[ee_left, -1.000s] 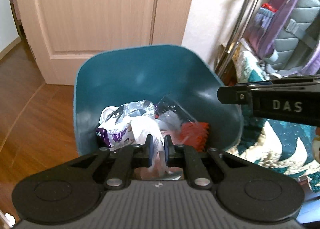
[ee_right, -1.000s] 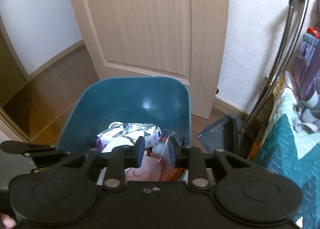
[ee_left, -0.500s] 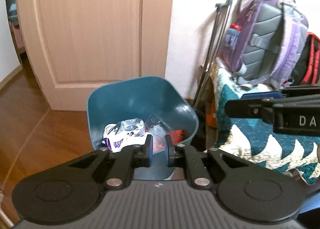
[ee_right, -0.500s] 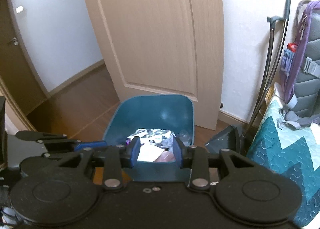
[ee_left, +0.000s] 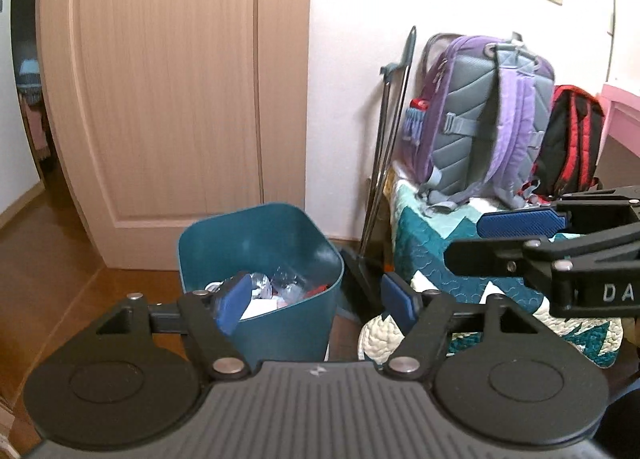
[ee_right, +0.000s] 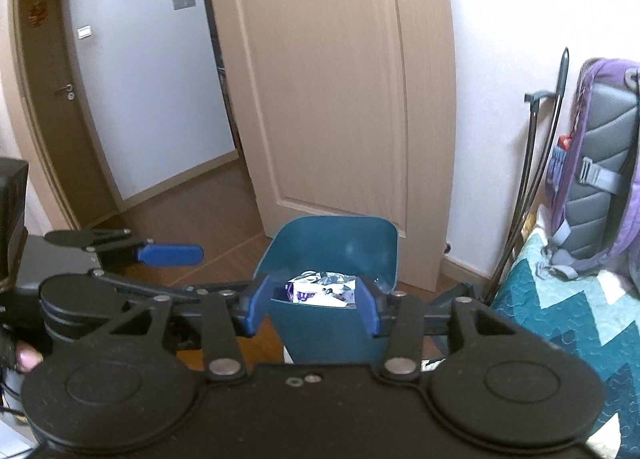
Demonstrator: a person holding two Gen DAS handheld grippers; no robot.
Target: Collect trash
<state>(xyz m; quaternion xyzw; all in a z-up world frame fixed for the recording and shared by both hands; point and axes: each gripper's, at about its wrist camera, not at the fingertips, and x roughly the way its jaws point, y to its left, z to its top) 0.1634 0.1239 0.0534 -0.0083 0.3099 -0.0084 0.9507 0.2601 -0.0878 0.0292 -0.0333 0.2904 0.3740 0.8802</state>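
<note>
Here the teal plastic waste bin [ee_left: 280,323] stands on the wooden floor [ee_left: 60,291] at lower centre, crumpled wrappers and foil trash [ee_right: 320,287] inside; the left gripper [ee_left: 314,305] and right gripper [ee_right: 312,311] have empty jaws, apart and opening.

Both grippers have pulled back and up from the teal bin [ee_left: 280,311], which now sits farther off; left gripper [ee_left: 316,301] and right gripper [ee_right: 312,309] jaws are opening, empty.
</note>
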